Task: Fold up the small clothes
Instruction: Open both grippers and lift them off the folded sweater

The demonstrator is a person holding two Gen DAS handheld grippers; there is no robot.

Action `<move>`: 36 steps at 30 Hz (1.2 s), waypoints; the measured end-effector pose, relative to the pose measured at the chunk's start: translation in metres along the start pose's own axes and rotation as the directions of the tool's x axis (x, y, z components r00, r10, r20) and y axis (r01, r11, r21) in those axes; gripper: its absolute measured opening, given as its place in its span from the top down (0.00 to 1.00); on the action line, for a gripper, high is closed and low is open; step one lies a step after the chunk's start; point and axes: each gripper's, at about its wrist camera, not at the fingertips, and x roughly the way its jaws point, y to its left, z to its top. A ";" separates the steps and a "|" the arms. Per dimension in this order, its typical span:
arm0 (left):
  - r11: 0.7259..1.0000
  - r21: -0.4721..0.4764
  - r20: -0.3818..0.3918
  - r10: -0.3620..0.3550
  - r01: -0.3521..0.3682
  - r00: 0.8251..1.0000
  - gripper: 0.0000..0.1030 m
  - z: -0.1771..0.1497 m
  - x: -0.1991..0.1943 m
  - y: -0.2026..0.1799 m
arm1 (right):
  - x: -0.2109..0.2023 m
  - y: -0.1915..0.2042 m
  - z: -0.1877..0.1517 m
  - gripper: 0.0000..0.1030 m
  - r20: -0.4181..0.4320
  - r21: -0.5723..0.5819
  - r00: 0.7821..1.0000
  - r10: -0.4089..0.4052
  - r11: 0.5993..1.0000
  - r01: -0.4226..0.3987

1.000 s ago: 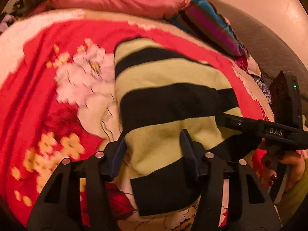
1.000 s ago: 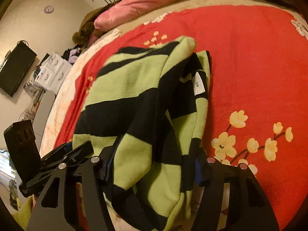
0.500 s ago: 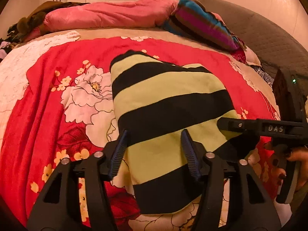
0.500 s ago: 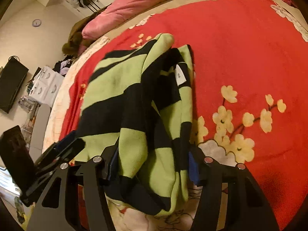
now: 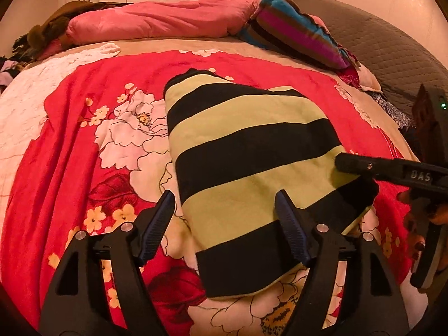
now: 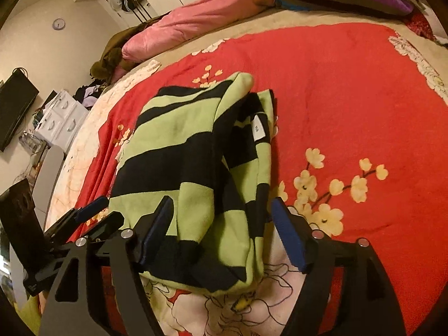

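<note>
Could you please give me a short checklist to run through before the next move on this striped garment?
1. Left claw free of cloth: ok; its jaws are opening, the pads clear of the striped garment.
2. Right claw free of cloth: ok; jaws opening, with the garment's near end lying between them, not pinched.
3. Garment resting on the red floral blanket: ok, it lies flat.
4. Fold tidy: not ok; in the right wrist view an inner layer with the white label shows along one edge.
5. Space around the garment: ok, bare blanket on both sides.
</note>
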 end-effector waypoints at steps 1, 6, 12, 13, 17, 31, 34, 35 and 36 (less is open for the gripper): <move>1.000 -0.005 0.003 0.002 -0.002 1.000 0.34 0.000 -0.002 0.001 | -0.002 0.000 0.000 0.29 0.004 -0.003 1.000 0.003 1.000 -0.003; 1.000 -0.018 0.016 0.014 -0.014 1.000 0.30 -0.001 -0.009 0.004 | -0.009 0.008 0.004 0.17 0.019 -0.019 1.000 0.001 1.000 0.000; 0.998 -0.055 0.005 0.028 -0.027 1.000 0.21 -0.001 -0.012 0.012 | -0.011 0.017 0.005 0.05 0.015 -0.041 1.000 -0.004 0.999 0.004; 0.998 -0.061 0.002 0.029 -0.029 1.000 0.21 0.000 -0.012 0.013 | -0.011 0.018 0.005 0.05 0.018 -0.044 1.000 -0.013 0.999 0.013; 0.995 -0.087 -0.007 0.041 -0.042 0.999 0.09 0.000 -0.014 0.018 | -0.013 0.021 0.006 0.04 0.032 -0.049 0.999 -0.033 0.998 0.035; 0.991 -0.083 0.048 0.108 -0.103 0.993 0.09 0.006 -0.051 0.008 | -0.056 0.030 0.004 0.04 0.157 -0.081 0.986 -0.051 0.995 0.064; 0.989 -0.086 0.080 0.131 -0.124 0.988 0.09 0.007 -0.067 0.003 | -0.073 0.032 0.000 0.04 0.193 -0.089 0.980 -0.049 0.994 0.067; 0.987 -0.089 0.093 0.139 -0.131 0.986 0.09 0.007 -0.074 0.002 | -0.082 0.034 -0.002 0.04 0.210 -0.093 0.977 -0.047 0.993 0.068; 0.987 -0.093 0.099 0.143 -0.134 0.985 0.09 0.007 -0.080 0.001 | -0.088 0.035 -0.004 0.04 0.222 -0.095 0.974 -0.046 0.993 0.069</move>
